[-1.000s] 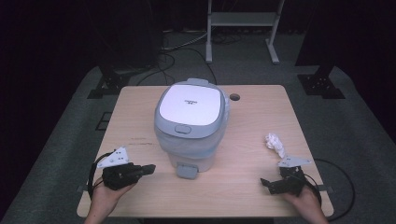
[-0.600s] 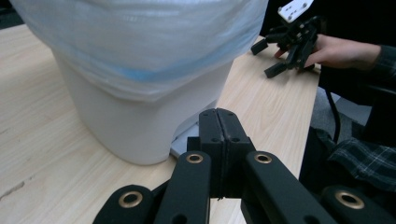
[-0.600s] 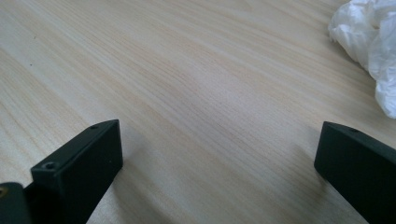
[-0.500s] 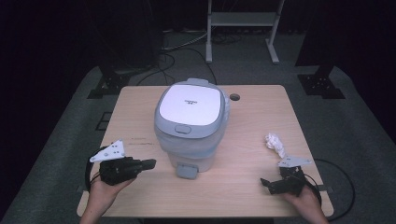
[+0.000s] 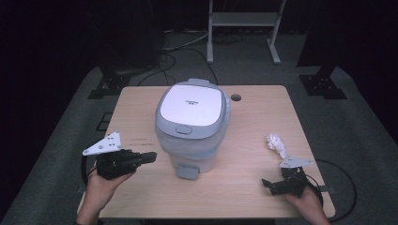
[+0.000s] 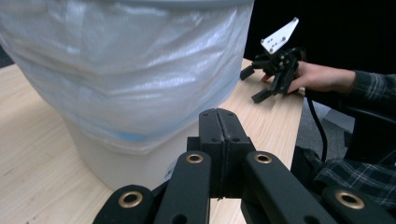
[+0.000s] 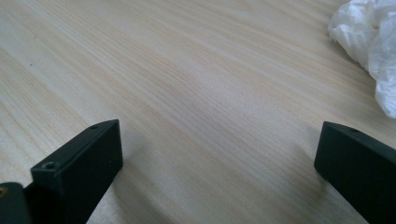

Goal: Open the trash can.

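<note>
At the lower left of the high view, your left gripper (image 5: 149, 157) has its jaws pressed together on nothing, tips aimed at the bin. At the lower right, your right gripper (image 5: 267, 184) rests on the table (image 5: 263, 117) with jaws spread wide and empty. Just above it lies the crumpled tissue (image 5: 277, 144). Farther up, at mid-frame, stands the lidded bin (image 5: 191, 124), its plastic liner showing.

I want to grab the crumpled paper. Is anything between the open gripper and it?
No. Bare table lies between the right gripper, jaws wide apart, and the crumpled white paper. The bin stands off to the side.
</note>
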### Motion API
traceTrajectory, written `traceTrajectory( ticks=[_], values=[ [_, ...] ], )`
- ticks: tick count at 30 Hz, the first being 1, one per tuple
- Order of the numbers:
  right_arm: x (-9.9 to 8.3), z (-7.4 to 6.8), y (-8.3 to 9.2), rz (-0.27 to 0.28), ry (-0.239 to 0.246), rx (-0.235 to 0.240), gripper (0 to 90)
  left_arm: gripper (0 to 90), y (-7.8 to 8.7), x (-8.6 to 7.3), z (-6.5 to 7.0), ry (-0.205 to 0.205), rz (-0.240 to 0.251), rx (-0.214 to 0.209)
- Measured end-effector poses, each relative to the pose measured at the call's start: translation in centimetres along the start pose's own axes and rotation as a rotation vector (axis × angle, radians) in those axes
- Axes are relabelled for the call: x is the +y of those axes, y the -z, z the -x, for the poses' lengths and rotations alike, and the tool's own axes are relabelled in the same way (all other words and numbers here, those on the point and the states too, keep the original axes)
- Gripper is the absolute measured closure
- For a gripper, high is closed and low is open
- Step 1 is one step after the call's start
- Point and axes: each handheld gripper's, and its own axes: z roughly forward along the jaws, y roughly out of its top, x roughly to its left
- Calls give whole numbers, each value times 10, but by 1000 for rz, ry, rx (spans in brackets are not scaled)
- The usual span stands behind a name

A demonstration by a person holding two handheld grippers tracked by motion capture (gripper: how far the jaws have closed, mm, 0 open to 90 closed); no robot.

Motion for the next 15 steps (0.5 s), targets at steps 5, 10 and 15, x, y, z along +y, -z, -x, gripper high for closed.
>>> traceTrajectory(
  ticks=[5, 10, 15],
  values=[
    [0, 0, 0, 0, 0, 0, 0, 900, 2, 10, 1, -8, 14, -1],
    [0, 0, 0, 0, 0, 0, 0, 900, 4, 25, 3, -23, 44, -12],
    [0, 0, 0, 0, 0, 1, 0, 900, 3, 35, 2, -38, 54, -36]
  ],
)
